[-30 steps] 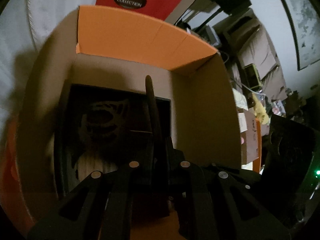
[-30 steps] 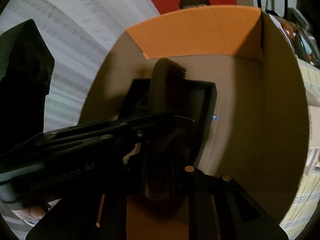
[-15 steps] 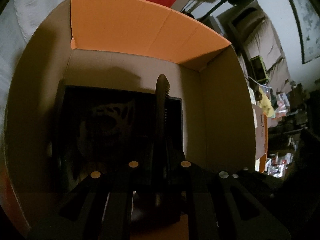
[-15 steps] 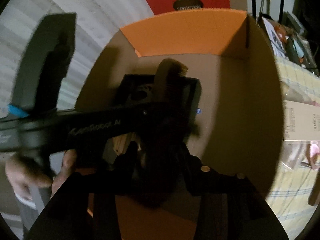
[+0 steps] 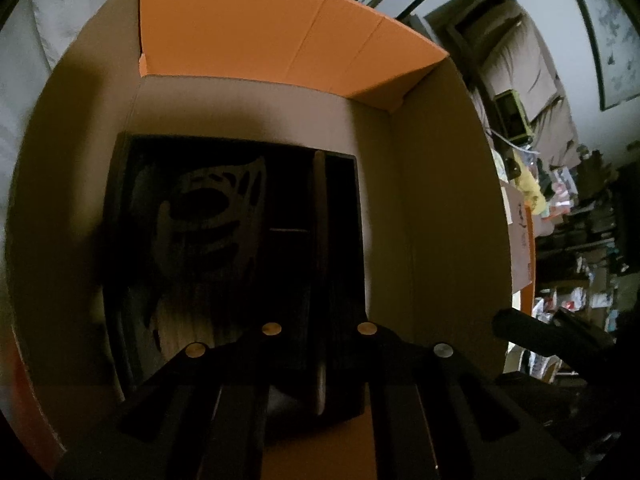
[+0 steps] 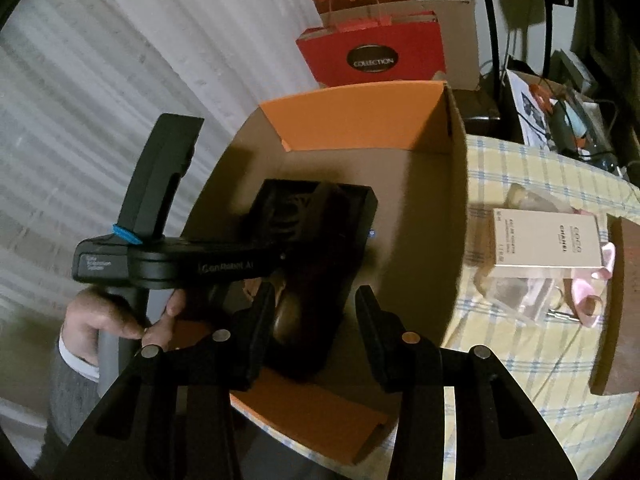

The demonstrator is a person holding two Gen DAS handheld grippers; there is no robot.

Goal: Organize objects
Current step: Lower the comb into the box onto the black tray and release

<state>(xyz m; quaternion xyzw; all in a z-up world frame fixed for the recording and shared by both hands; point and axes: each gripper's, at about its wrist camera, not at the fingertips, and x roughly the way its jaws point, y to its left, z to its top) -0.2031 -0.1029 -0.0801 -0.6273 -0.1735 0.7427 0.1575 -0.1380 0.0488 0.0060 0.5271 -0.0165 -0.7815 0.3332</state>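
Note:
An open orange cardboard box (image 5: 440, 208) (image 6: 420, 184) holds a black tray (image 5: 344, 208) (image 6: 360, 208) with a patterned object (image 5: 216, 216) in its left part. A dark wooden comb (image 5: 320, 280) (image 6: 304, 288) lies along the tray's right compartment. My left gripper (image 5: 320, 344) reaches into the box with its jaws close on either side of the comb's near end. My right gripper (image 6: 316, 312) is open and empty, above the box's near edge, behind the left gripper's body (image 6: 180, 264).
A red "COLLECTION" paper bag (image 6: 372, 60) stands behind the box. A white Chanel perfume box (image 6: 548, 244) and clear packaging with pink ribbon (image 6: 584, 292) lie on the yellow checked tablecloth (image 6: 520, 168) at right. White curtain at left; cluttered shelves at right in the left wrist view.
The comb has gone down from upright into the tray's right compartment. My right gripper let go of it, opened and pulled back out of the box.

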